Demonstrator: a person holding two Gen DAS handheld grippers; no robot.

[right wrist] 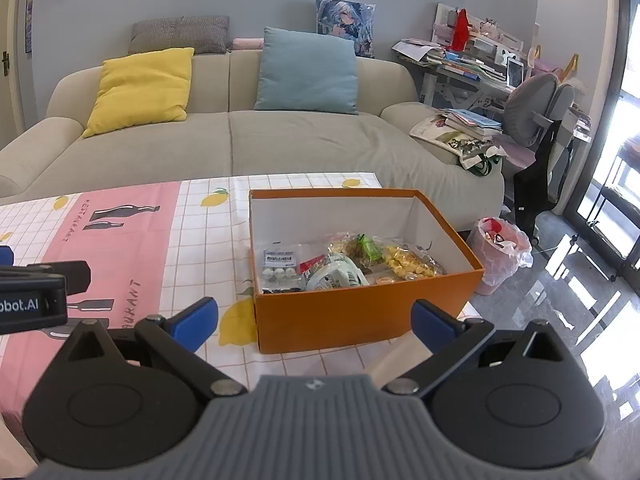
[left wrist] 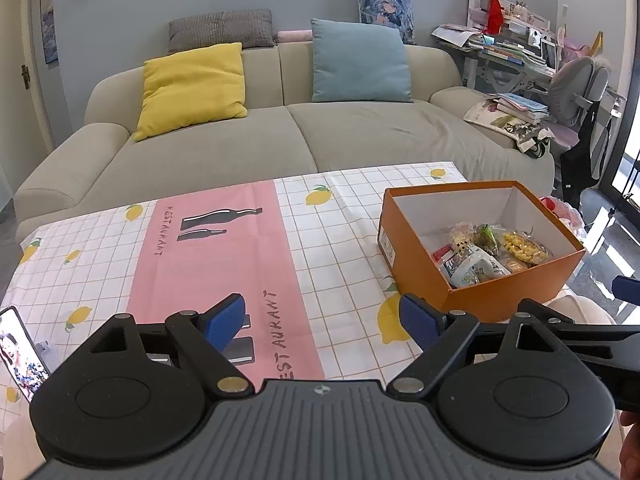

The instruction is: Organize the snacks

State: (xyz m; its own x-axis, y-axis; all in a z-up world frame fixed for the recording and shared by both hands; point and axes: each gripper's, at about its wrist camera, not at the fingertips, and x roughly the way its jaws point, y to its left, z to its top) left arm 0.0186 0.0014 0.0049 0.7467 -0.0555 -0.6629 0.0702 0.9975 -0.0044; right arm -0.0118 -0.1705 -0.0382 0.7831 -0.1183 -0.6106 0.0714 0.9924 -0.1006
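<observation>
Sofa room, surface (left wrist: 100, 264) with lemon cloth | snacks (right wrist: 352, 260) all sit inside orange box (right wrist: 360, 312) | left gripper (left wrist: 320, 322) and right gripper (right wrist: 314, 320) jaws spread, holding nothing | step: looks almost done | next: check for stray snacks

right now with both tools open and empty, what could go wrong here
1. The orange box sits near the table's right corner; a nudge from the right tool might push it toward the pink-lined bin.
2. The phone leans at the left edge, close to the left tool.
</observation>
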